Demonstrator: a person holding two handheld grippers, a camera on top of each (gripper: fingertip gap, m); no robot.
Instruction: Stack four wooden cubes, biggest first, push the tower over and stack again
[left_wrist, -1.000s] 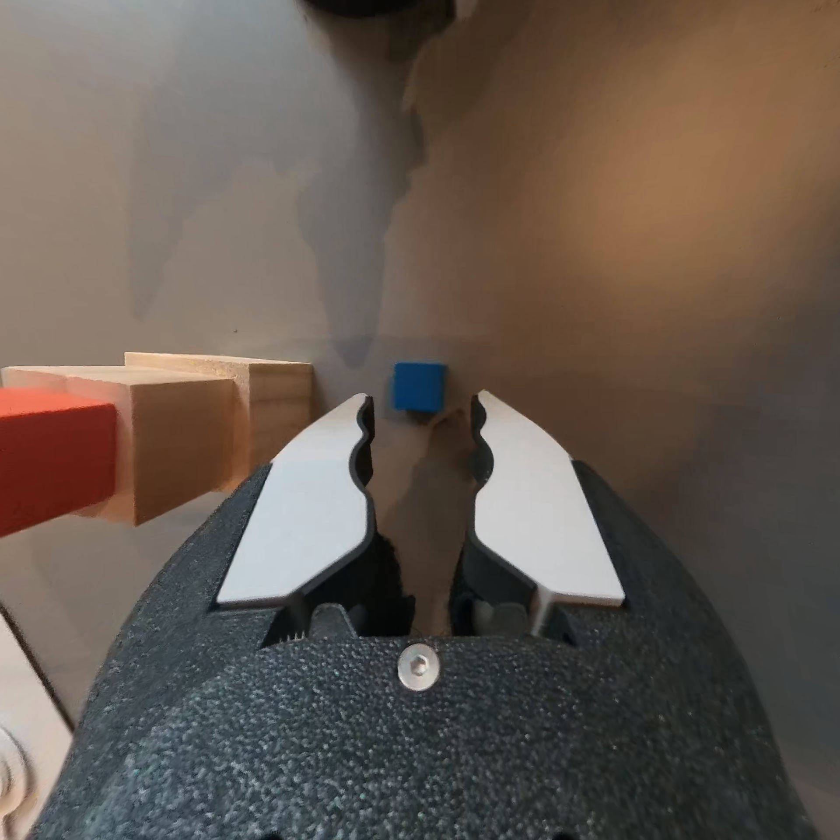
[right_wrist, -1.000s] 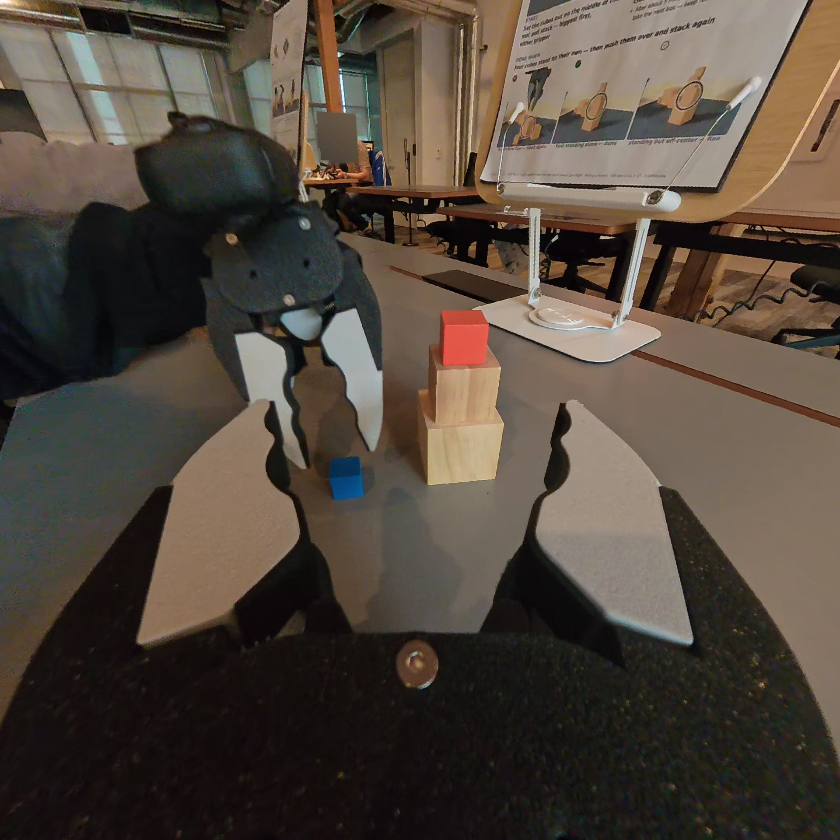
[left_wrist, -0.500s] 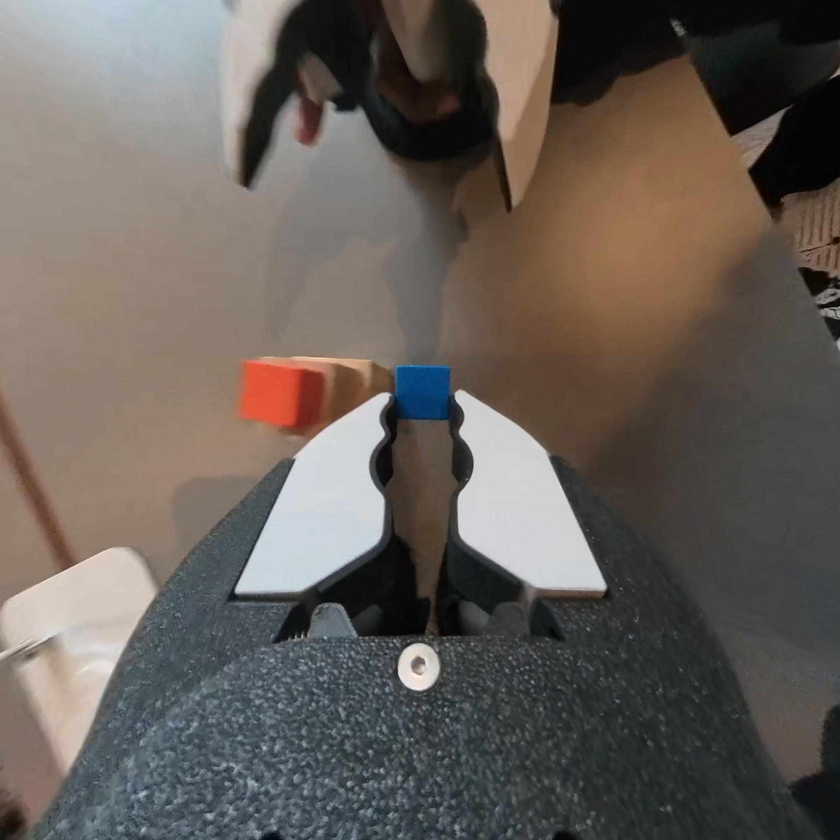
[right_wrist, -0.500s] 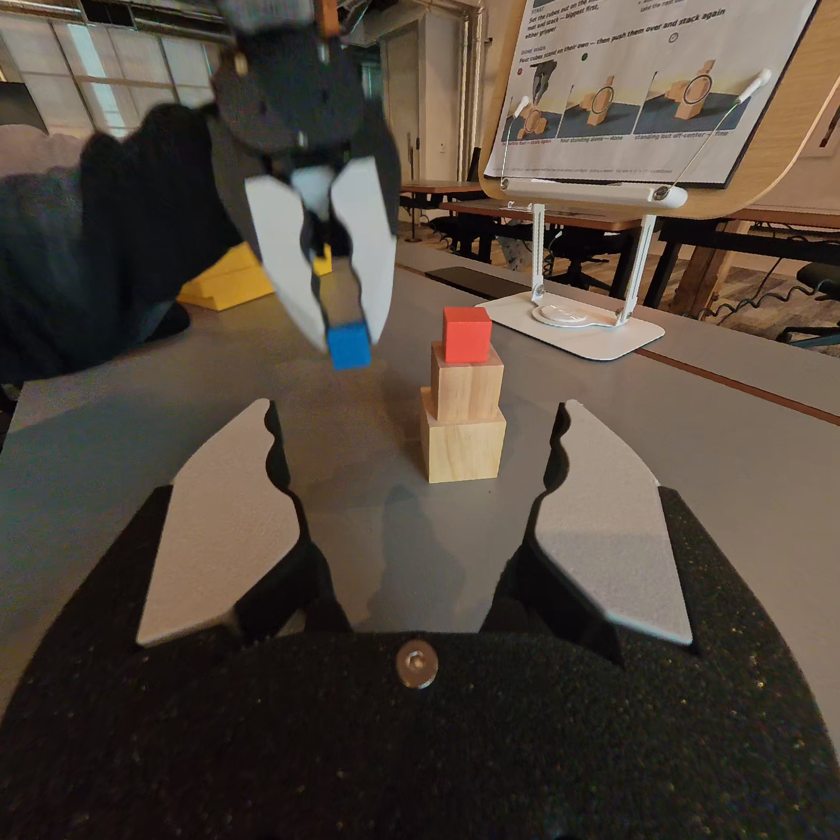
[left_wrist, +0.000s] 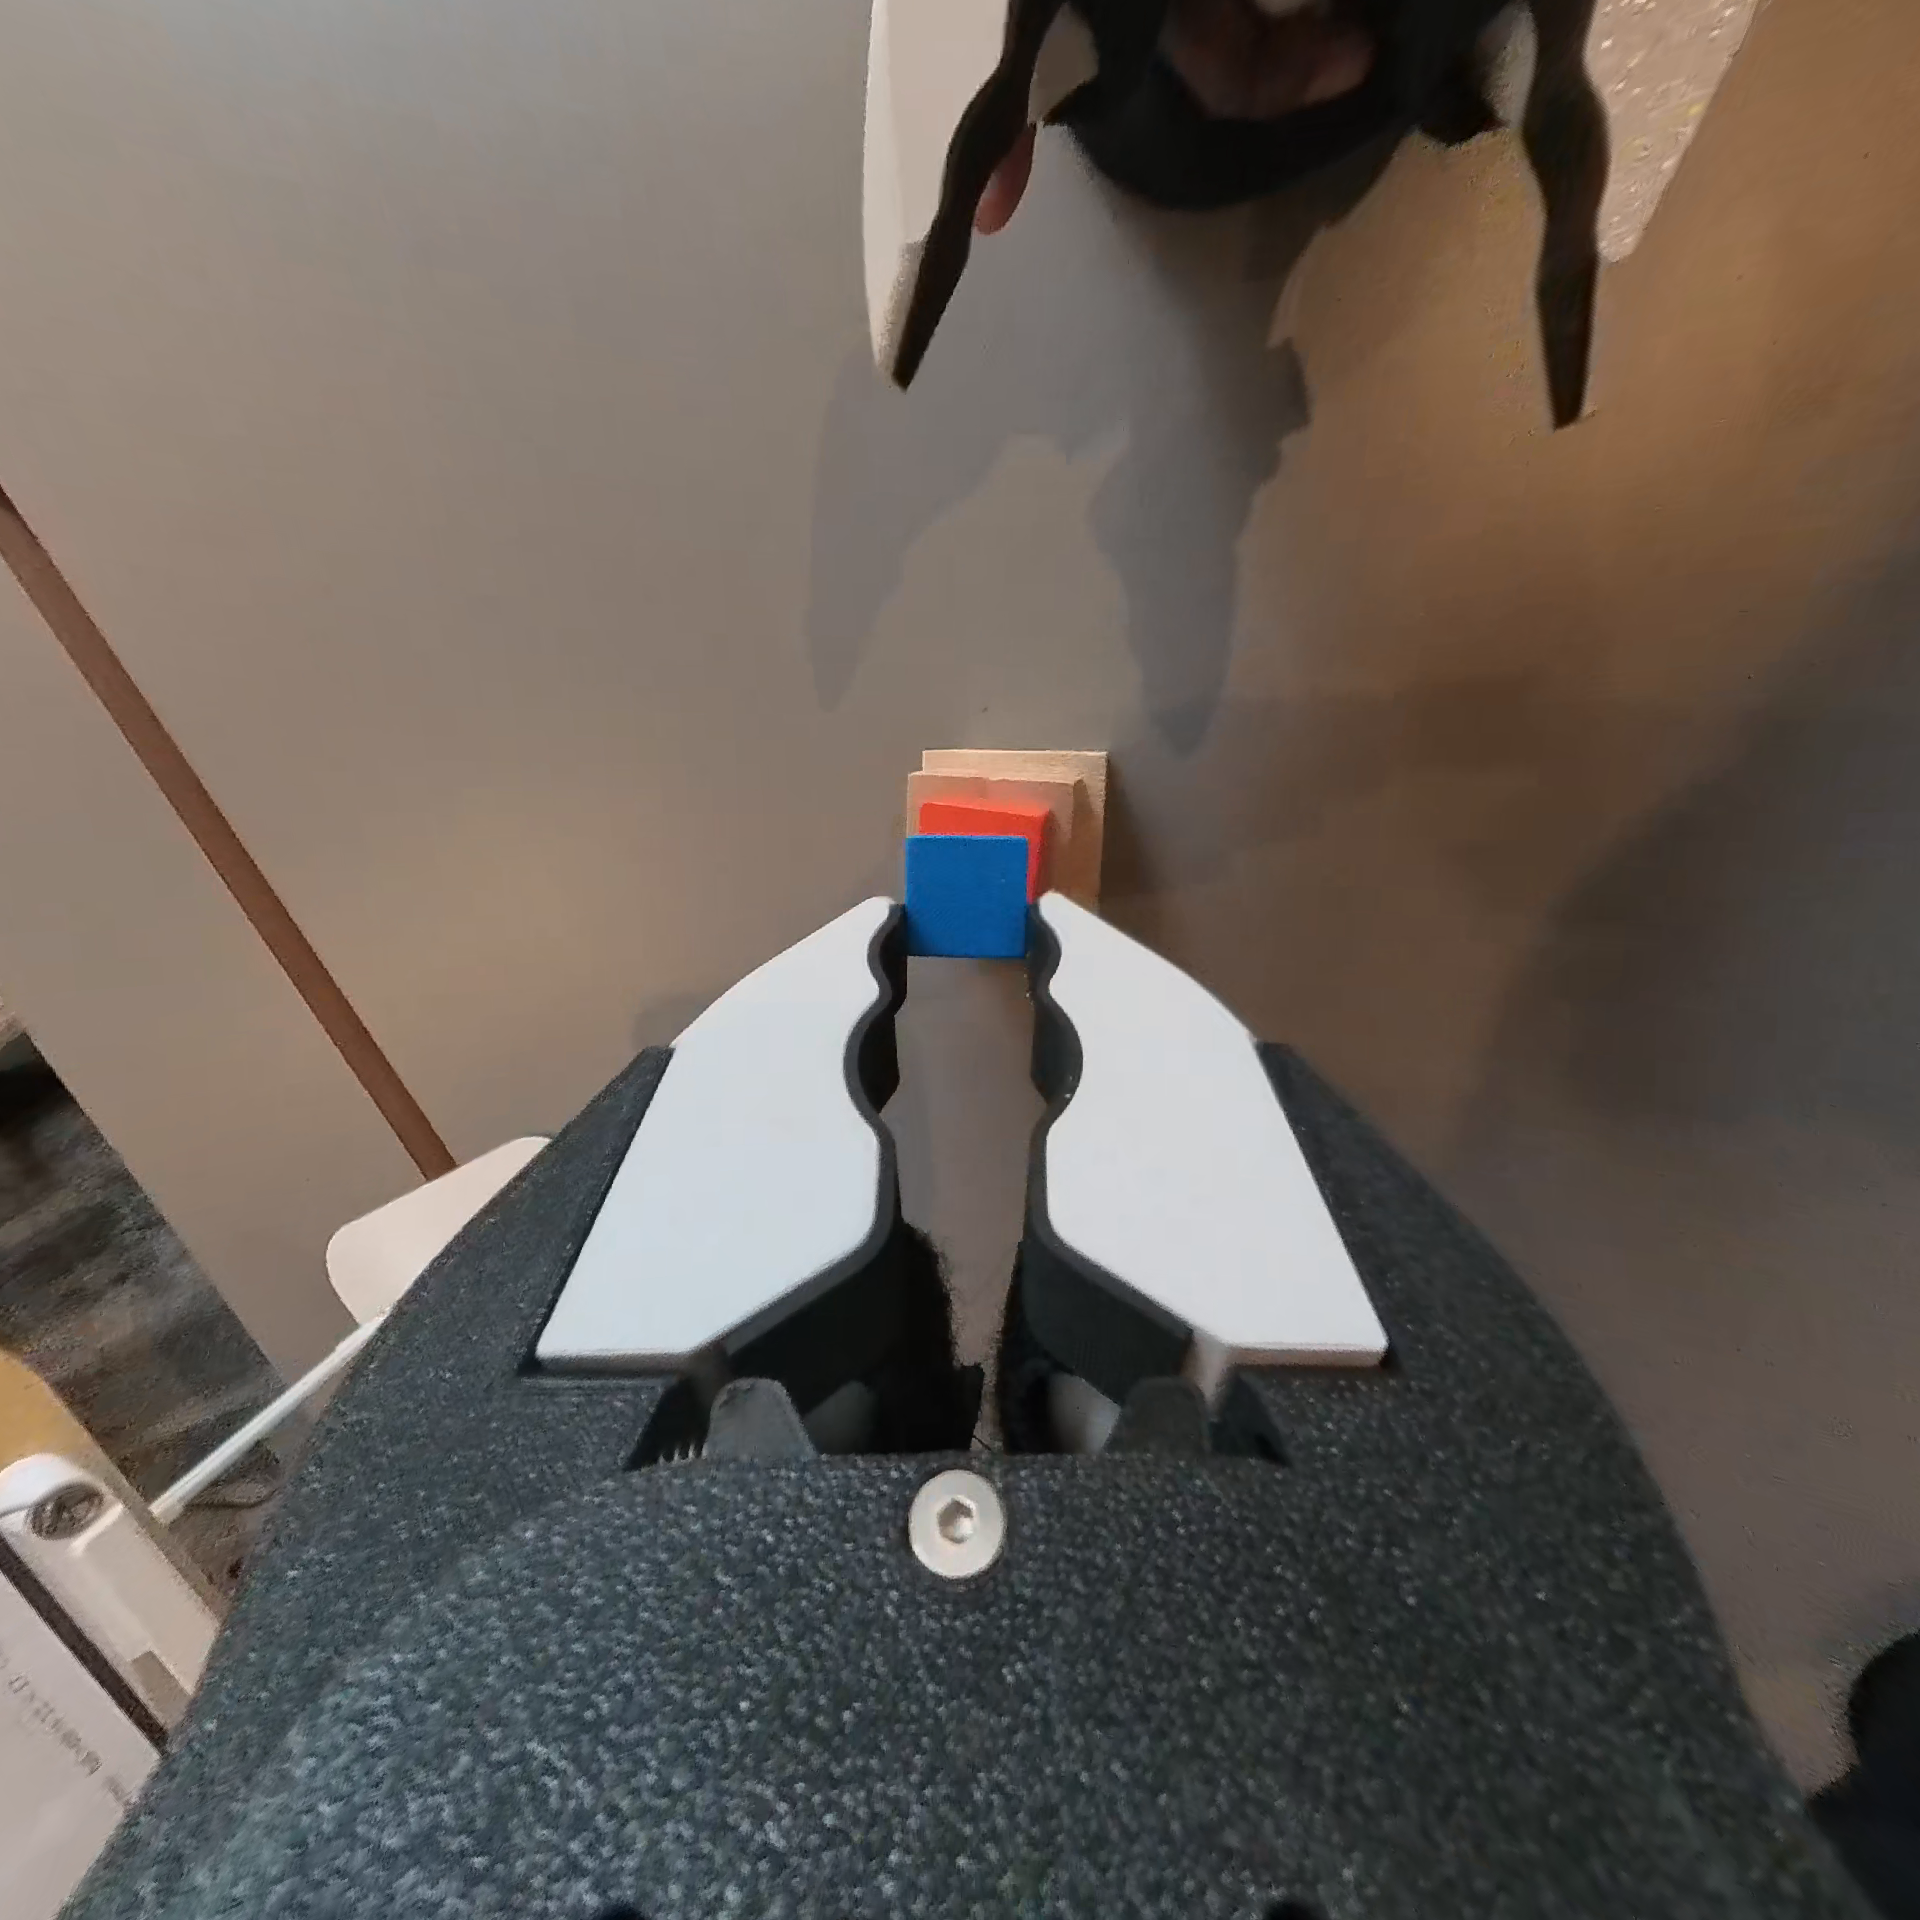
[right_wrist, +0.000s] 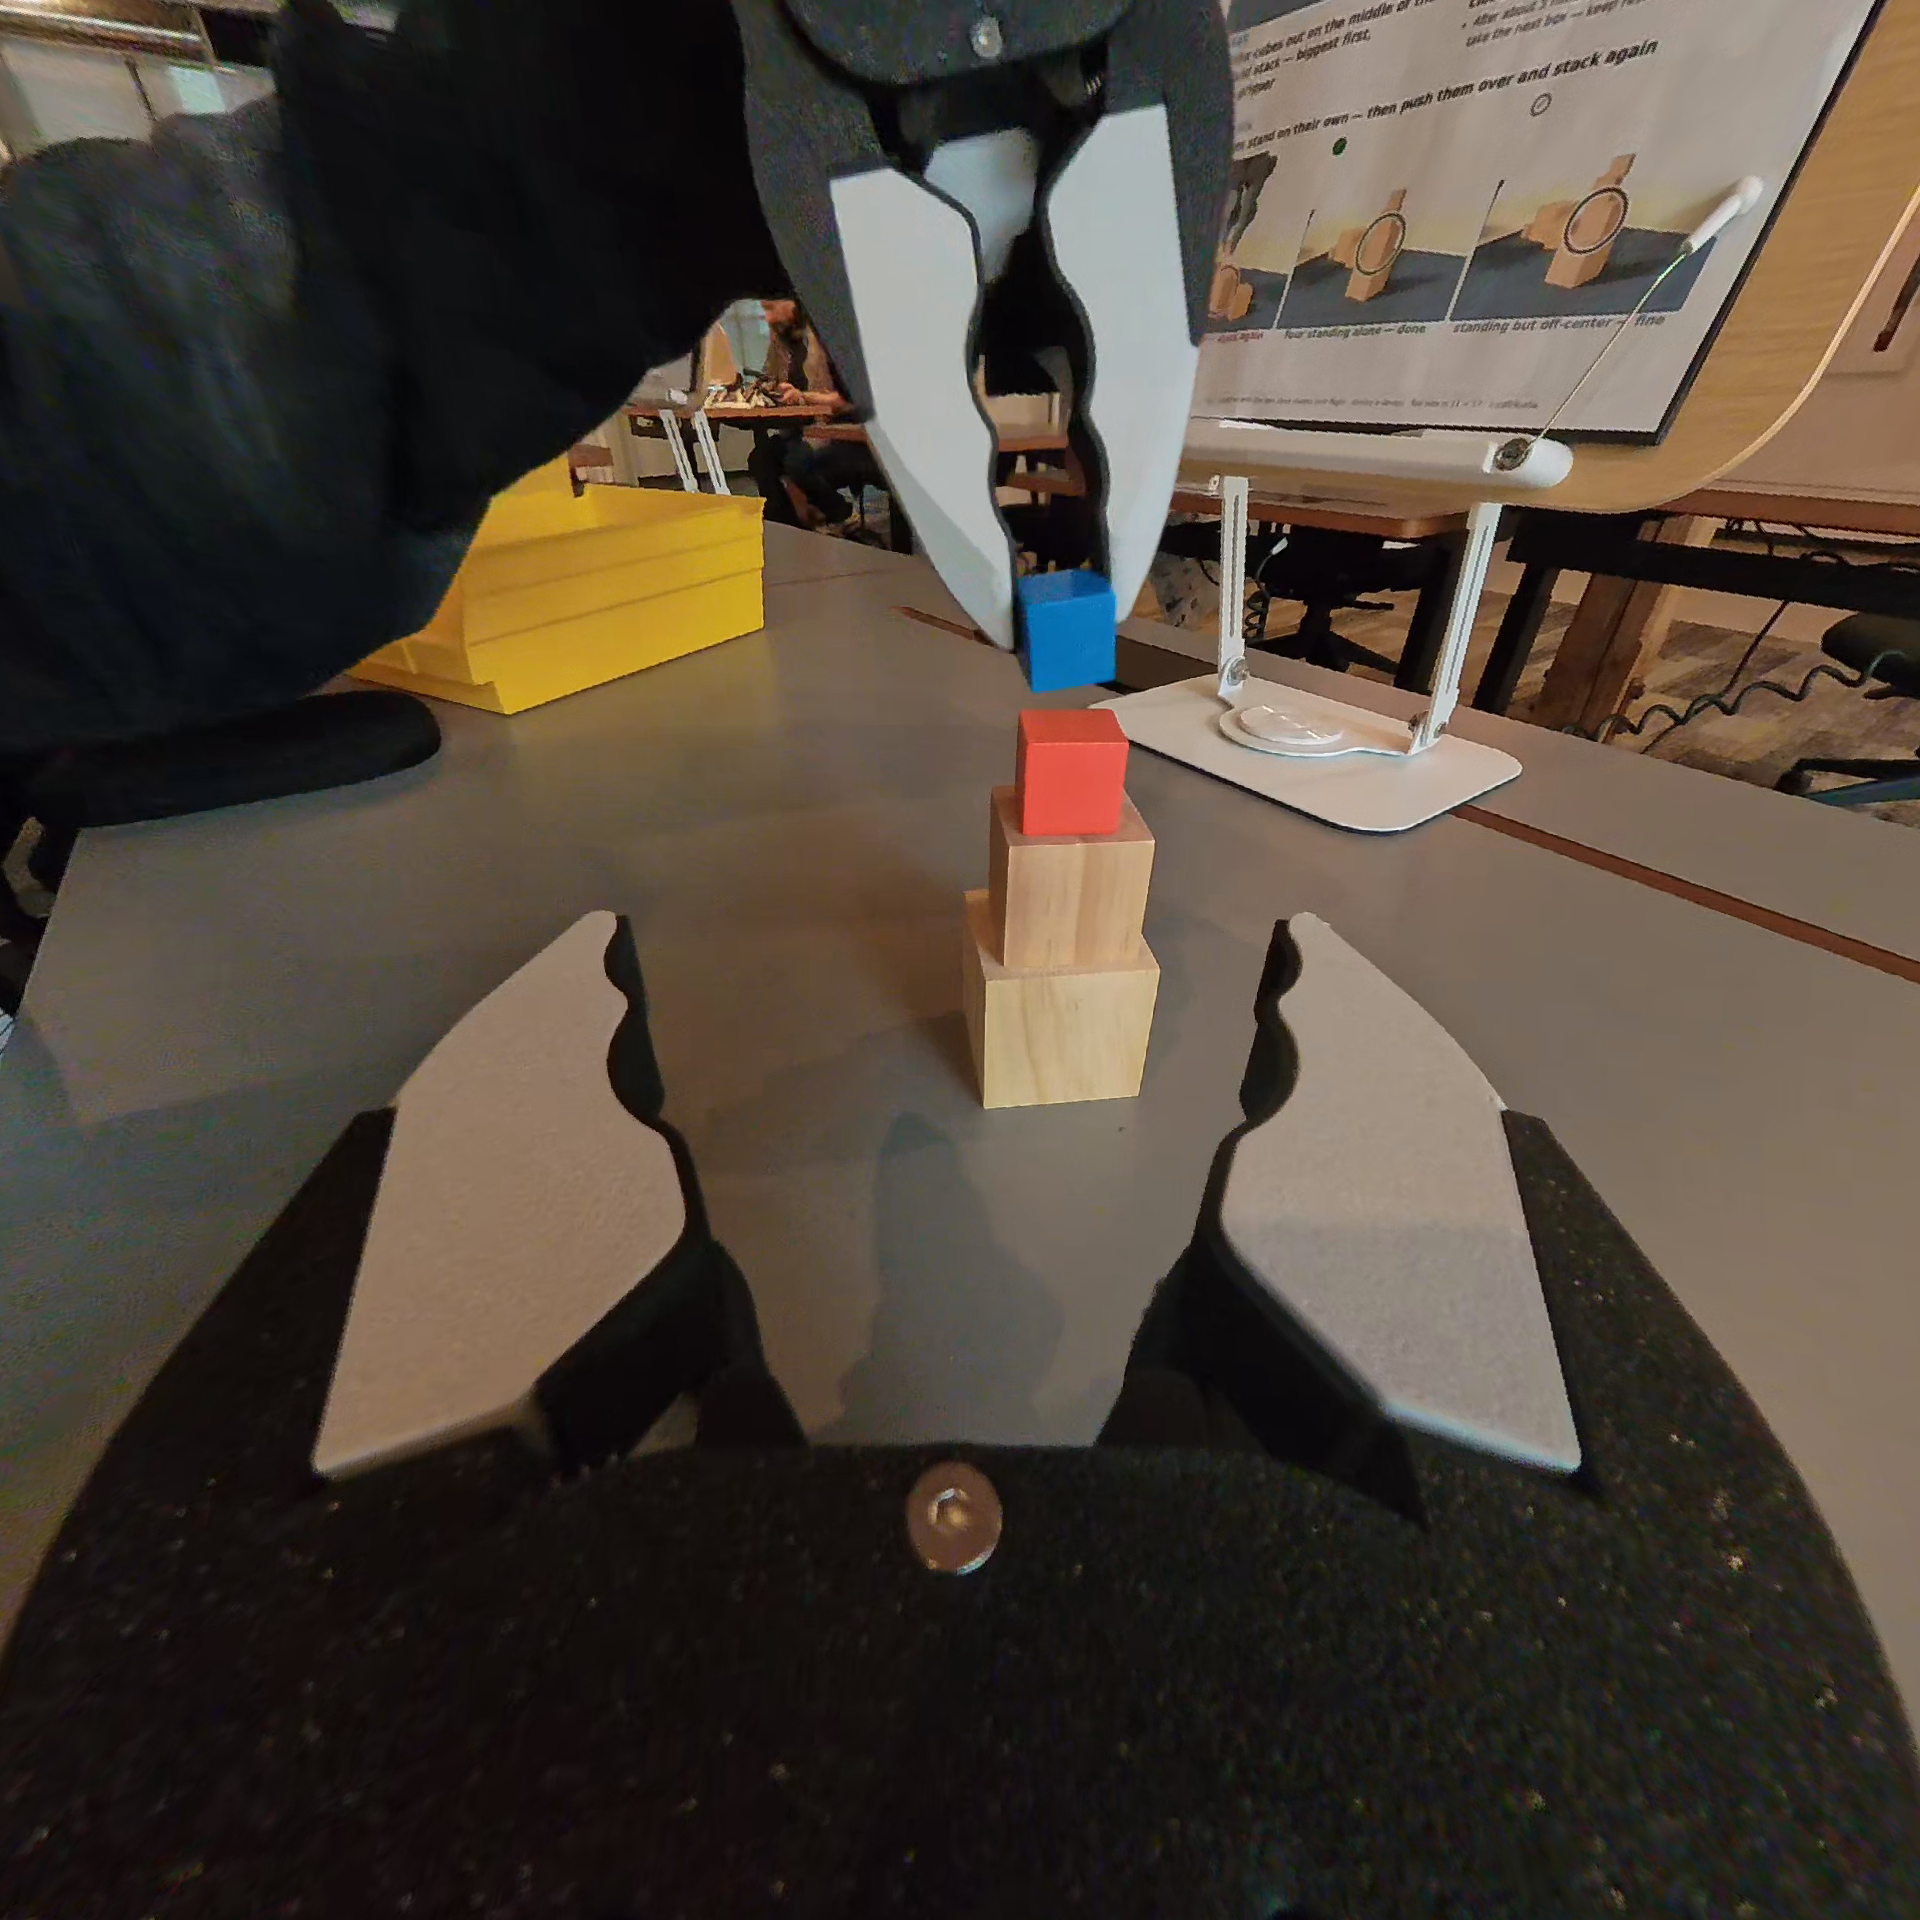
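A tower of three cubes stands on the grey table (right_wrist: 727, 831): a large wooden cube (right_wrist: 1060, 1023), a smaller wooden cube (right_wrist: 1075, 894) on it, and a red cube (right_wrist: 1070, 774) on top. My left gripper (left_wrist: 966, 914) is shut on a small blue cube (left_wrist: 966, 894) and holds it in the air just above the red cube (left_wrist: 982, 818), as the right wrist view shows (right_wrist: 1065, 629). My right gripper (right_wrist: 951, 935) is open and empty, low over the table in front of the tower.
A white stand (right_wrist: 1330, 758) holding an instruction board (right_wrist: 1455, 208) sits behind the tower to the right. Yellow trays (right_wrist: 603, 603) lie at the back left. A dark sleeve (right_wrist: 312, 364) fills the upper left. A brown seam (right_wrist: 1714, 894) crosses the table at right.
My left gripper closed on the blue cube on the table, lifted it, and carried it right to above the red cube. My right gripper has stayed open in place.
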